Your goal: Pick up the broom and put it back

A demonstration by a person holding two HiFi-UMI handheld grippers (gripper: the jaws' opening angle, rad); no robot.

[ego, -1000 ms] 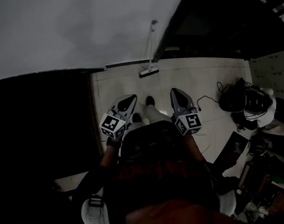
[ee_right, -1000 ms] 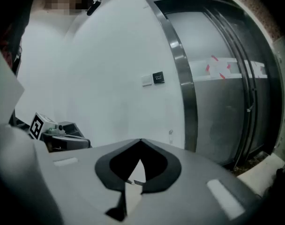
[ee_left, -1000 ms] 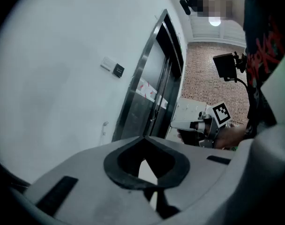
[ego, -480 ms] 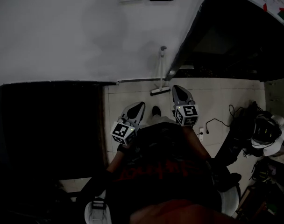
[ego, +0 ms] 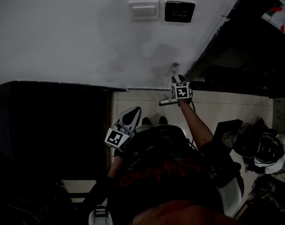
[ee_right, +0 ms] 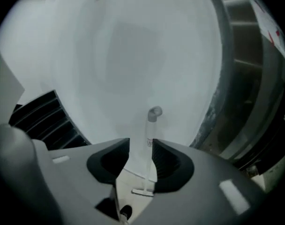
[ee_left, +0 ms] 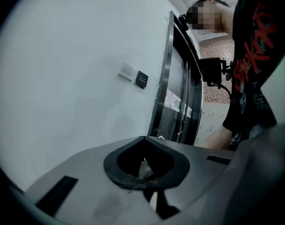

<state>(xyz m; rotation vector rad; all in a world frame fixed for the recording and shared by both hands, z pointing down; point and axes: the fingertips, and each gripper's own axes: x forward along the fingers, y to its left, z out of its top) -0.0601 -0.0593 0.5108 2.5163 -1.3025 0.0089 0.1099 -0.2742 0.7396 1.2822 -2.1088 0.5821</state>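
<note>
Dim room, pale tiled floor (ego: 227, 104) running up to a white wall (ego: 77, 36). Nearest, well back from the wall and seen from above: a dark shirt with red print (ego: 161, 168). Next out, the left gripper (ego: 131, 112), held low and short of the wall, facing a dark metal door frame (ee_left: 168, 78) set beside the wall. Jaws clenched tip to tip, nothing caught in the hollow behind the tips.

Closer to the wall, at the end of an outstretched arm, the right gripper (ego: 180, 81), tilted down toward the wall's foot. Jaws opening, already wide apart, pads pressing on nothing.

Framed in that gap in the right gripper view, the broom (ee_right: 147, 149): upright against the wall, grey cap at the top of the handle, head flat on the floor at the wall's base. Handle perhaps already inside the gap, perhaps just past the tips; too dim to tell. Nearer the right-hand pad either way, and clear of both. From the head view, only the cap and a pale strip of the head showing beside the marker cube.

Farthest, high on the wall above the broom: a white switch plate (ego: 143, 9) and, just beside it, a dark sign (ego: 180, 11).
</note>
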